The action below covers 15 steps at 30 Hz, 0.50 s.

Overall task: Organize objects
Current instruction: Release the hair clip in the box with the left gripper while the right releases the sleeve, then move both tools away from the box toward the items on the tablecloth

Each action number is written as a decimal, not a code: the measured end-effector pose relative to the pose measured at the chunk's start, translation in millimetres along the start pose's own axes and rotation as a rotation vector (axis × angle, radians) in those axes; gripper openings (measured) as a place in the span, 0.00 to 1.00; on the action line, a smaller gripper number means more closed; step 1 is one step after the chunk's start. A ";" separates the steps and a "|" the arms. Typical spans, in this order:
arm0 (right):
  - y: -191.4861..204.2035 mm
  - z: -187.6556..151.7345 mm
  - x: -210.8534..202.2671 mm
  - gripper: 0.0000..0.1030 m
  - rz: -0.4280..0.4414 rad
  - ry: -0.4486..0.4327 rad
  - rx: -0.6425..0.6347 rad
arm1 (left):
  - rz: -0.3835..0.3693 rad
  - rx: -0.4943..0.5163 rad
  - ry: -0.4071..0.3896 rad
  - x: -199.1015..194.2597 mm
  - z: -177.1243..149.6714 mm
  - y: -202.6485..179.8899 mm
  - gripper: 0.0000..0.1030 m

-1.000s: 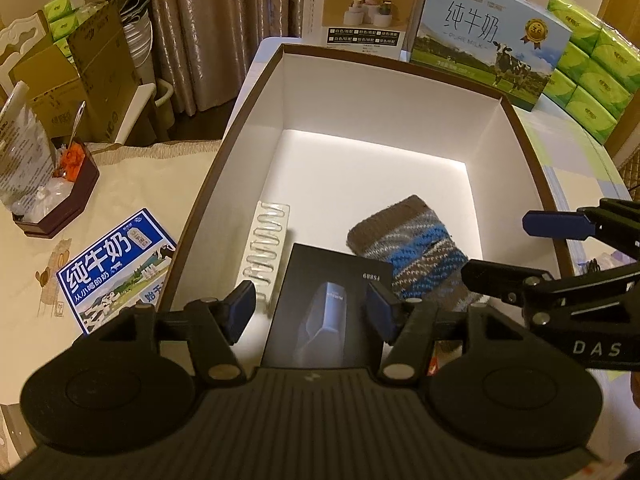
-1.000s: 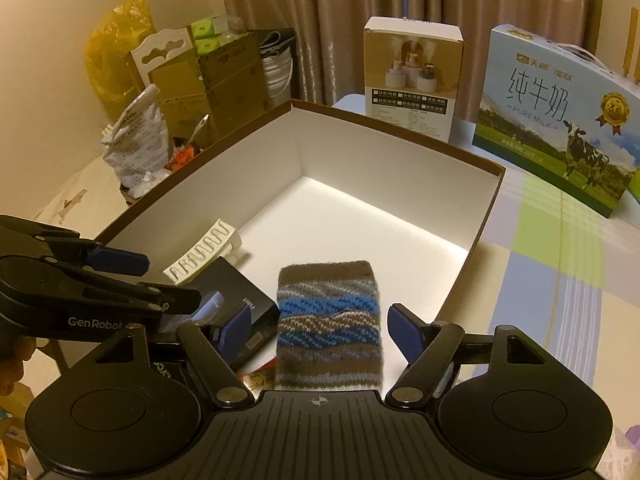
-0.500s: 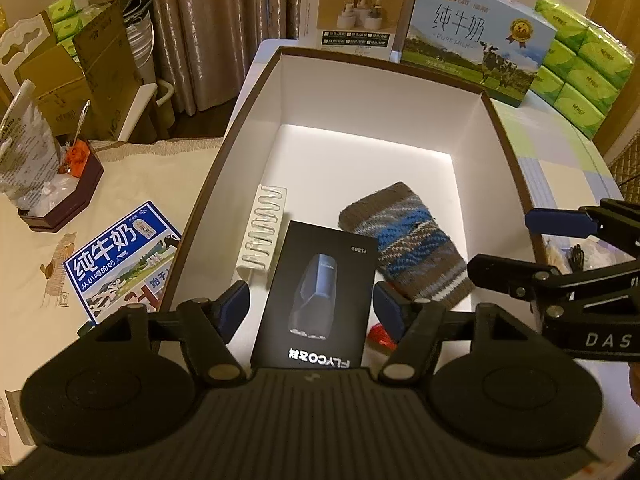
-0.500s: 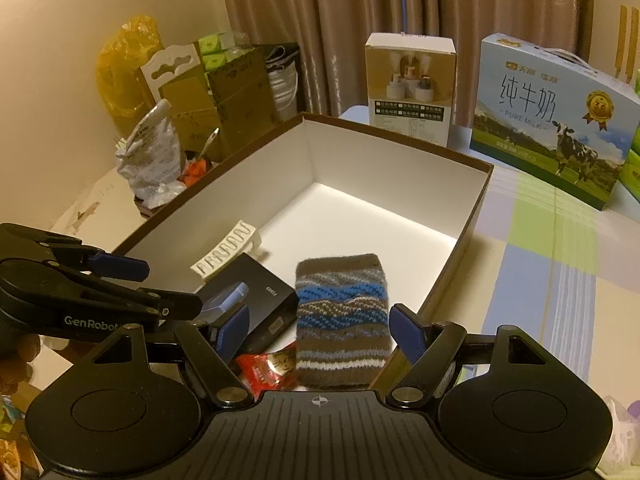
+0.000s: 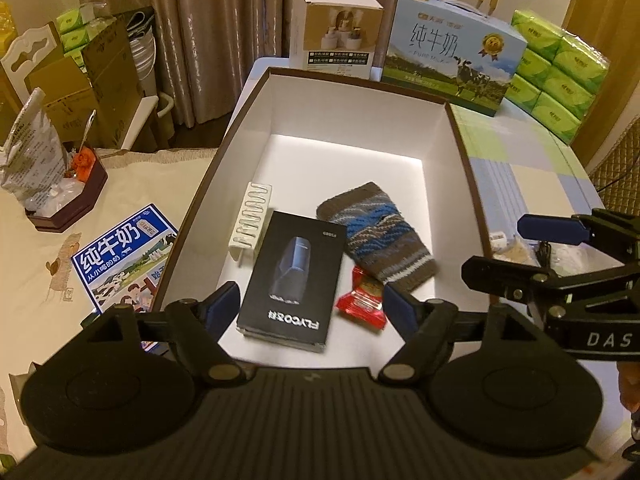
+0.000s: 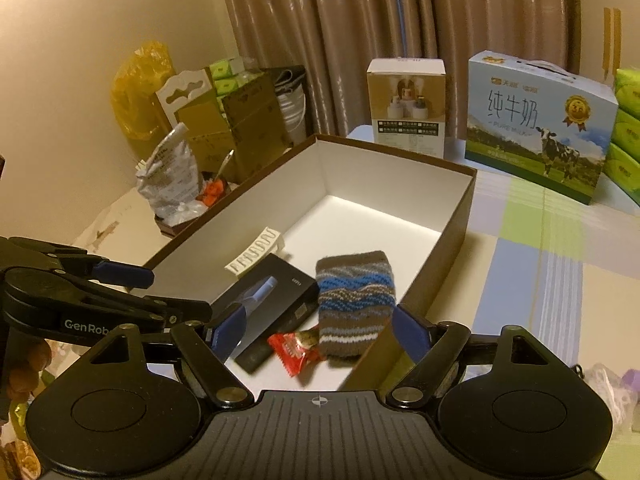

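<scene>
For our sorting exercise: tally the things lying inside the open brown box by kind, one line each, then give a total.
Black product box: 1
Knitted striped pouch: 1
Red candy wrapper: 1
White ridged plastic holder: 1
Total inside the brown box: 4

Brown curtains [image 6: 400, 32] hang behind the checked tablecloth [image 6: 540, 264], cream wall [image 6: 72, 60] left.
</scene>
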State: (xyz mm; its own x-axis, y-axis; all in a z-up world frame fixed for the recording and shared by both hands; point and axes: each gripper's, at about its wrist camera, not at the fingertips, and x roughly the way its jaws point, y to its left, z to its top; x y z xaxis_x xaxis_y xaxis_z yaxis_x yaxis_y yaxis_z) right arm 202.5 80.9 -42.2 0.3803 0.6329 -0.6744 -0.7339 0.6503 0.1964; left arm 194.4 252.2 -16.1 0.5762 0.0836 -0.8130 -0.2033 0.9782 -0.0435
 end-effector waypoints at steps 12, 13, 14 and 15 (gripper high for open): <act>-12.4 -25.5 -43.7 0.79 0.017 -0.015 0.027 | 0.004 0.002 -0.004 -21.9 -29.1 -30.2 0.74; -14.8 -27.1 -46.7 0.79 0.019 -0.013 0.030 | 0.003 0.002 -0.002 -22.9 -31.5 -33.4 0.74; -16.5 -29.1 -49.2 0.79 0.021 -0.011 0.033 | 0.002 0.001 0.000 -24.0 -33.6 -36.8 0.74; -18.0 -31.5 -51.6 0.80 0.024 -0.010 0.035 | 0.000 0.000 0.002 -25.2 -35.6 -40.2 0.74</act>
State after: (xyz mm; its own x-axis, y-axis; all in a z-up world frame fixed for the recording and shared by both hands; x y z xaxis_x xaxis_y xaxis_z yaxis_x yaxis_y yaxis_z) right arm 178.5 23.3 -33.4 0.3686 0.6525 -0.6621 -0.7230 0.6489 0.2370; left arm 159.9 204.0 -14.6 0.5743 0.0834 -0.8144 -0.2034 0.9781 -0.0432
